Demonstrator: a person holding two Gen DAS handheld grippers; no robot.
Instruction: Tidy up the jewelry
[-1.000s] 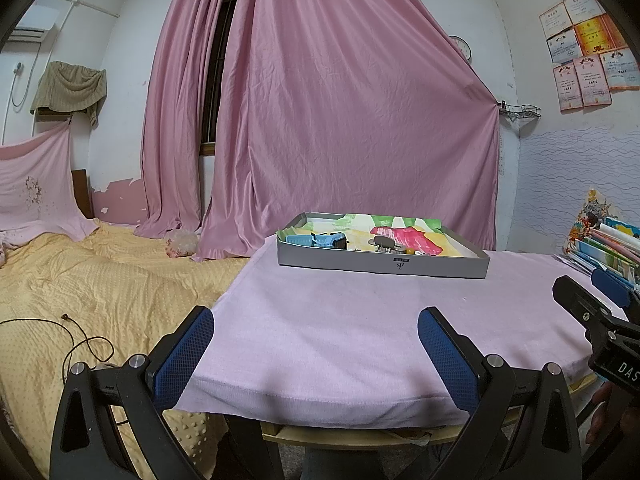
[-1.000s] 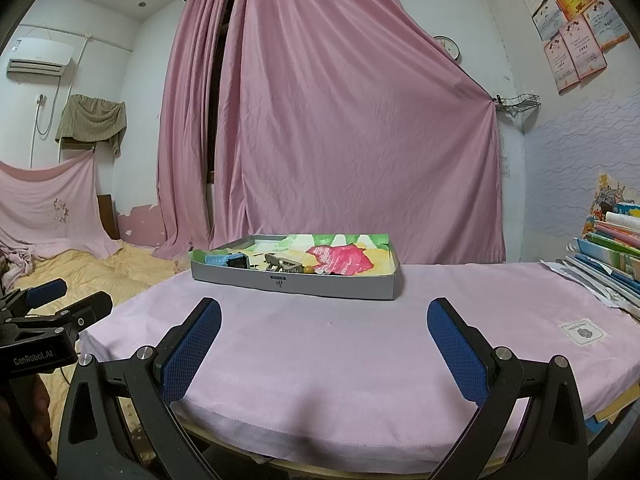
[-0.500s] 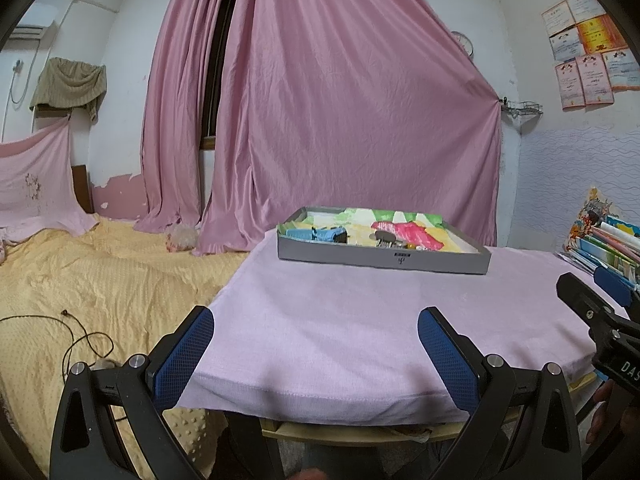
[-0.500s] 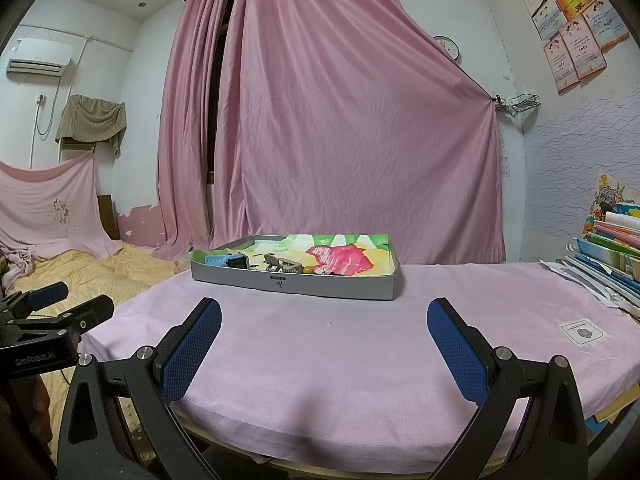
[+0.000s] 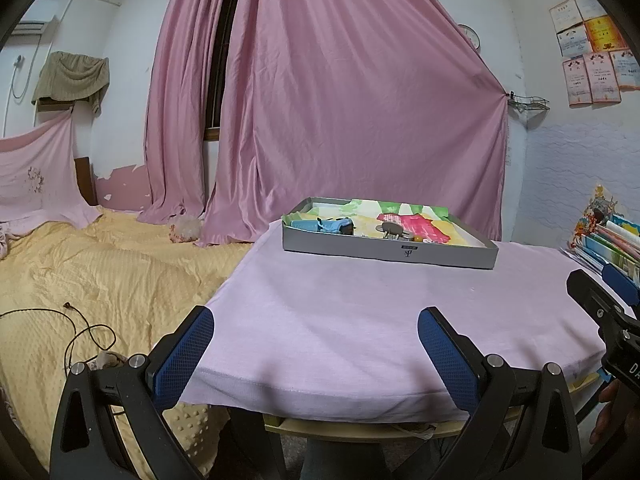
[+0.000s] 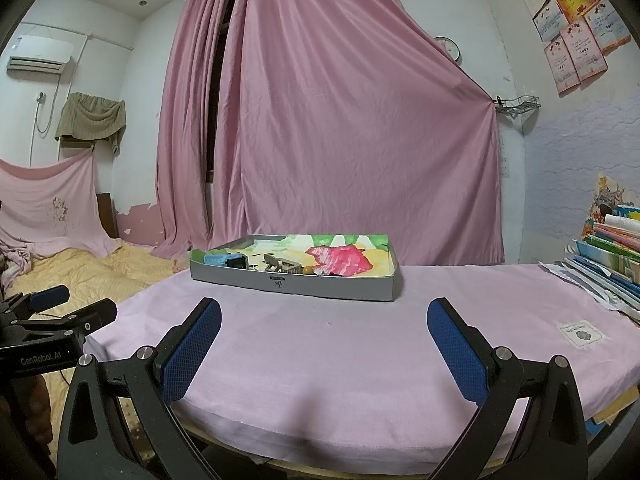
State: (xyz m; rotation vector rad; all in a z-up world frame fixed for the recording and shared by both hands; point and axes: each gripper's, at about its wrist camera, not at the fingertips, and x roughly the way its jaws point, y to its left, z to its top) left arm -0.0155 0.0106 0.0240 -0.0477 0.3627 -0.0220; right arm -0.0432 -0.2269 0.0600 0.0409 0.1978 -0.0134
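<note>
The left gripper (image 5: 316, 344) hangs at the near edge of the counter (image 5: 360, 304), its jaws spread wide and holding nothing; the right gripper (image 6: 324, 338) sits likewise at the near edge, jaws wide apart and empty; each shows in the other's view, off to the side. A pink cloth (image 6: 360, 344) covers the counter. Toward the far side stands a shallow grey tray (image 6: 304, 282) lined with bright painted paper; inside it lie a blue piece (image 6: 218, 260) at the left end, a grey-brown clip-like piece (image 6: 280, 265) near the middle and a small orange bead (image 6: 307, 270) just beside that; what sort of jewelry each is cannot be told. The tray stands well apart from both grippers. A stack of books (image 6: 608, 252) lies at the counter's right end; a bed with a yellow cover (image 5: 80, 280) stands to the left; pink curtains (image 5: 340, 100) hang behind.
</note>
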